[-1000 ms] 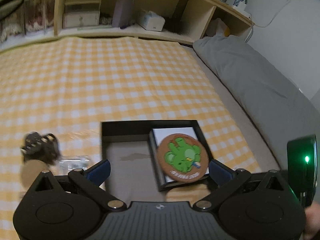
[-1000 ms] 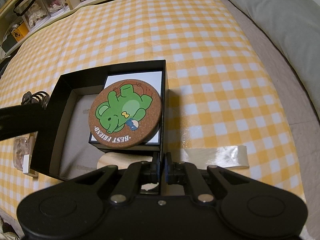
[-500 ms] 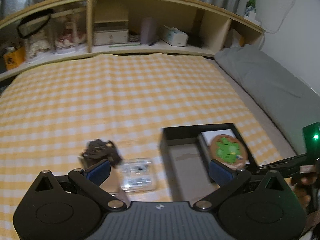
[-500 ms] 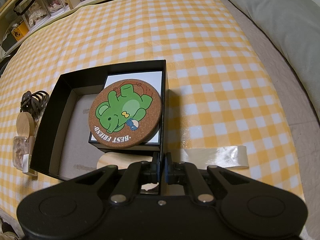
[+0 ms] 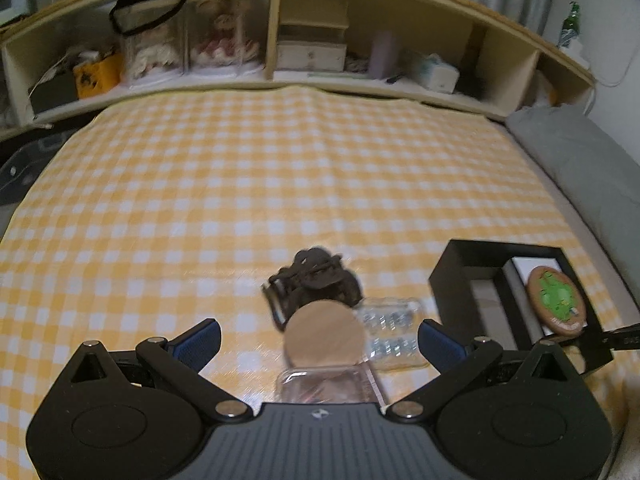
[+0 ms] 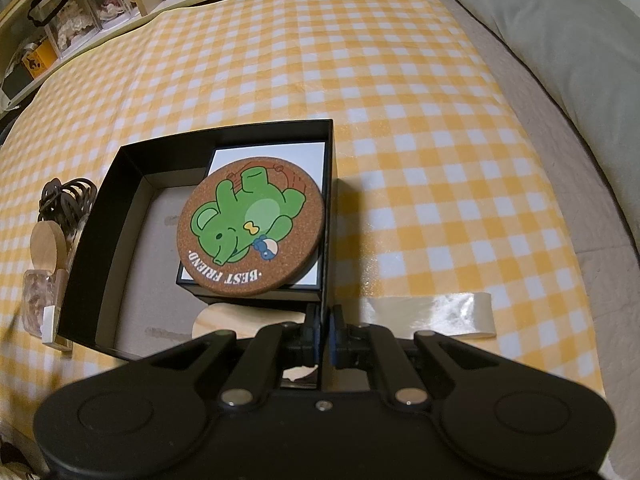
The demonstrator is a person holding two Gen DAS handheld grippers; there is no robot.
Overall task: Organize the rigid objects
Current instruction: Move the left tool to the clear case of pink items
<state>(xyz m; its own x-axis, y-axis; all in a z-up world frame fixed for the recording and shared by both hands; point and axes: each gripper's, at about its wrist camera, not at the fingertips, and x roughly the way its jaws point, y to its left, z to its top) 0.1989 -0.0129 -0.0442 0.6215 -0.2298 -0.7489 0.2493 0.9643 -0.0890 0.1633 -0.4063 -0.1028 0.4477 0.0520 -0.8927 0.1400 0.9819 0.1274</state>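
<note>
the right gripper (image 6: 325, 330) is clamped tight on the near wall of the black box (image 6: 100, 240), holding it steady on the checked cloth (image 6: 400, 120). the left gripper (image 5: 319, 340), jaws wide and holding nothing, hangs over the loose pile just left of the box.

inside the box, by the evidence here, part of the sorting is done: a wooden disc (image 6: 240, 318) lies on the floor at the near wall, and beyond it a cork coaster (image 6: 250, 226) rests on a white-topped inner box (image 6: 276, 152) in the right half. the left half of the box floor is bare.

still out, left of the box: a clear case (image 5: 320, 386) nearest the left gripper, a second wooden disc (image 5: 325, 334) resting partly on it, a clear blister pack (image 5: 394, 330) between the disc and the box, and a dark hair claw (image 5: 316, 280) beyond the disc. a strip of clear tape (image 6: 432, 314) lies right of the box.

the coaster shows a green bear and reads "best friend." no other writing can be made out.
</note>
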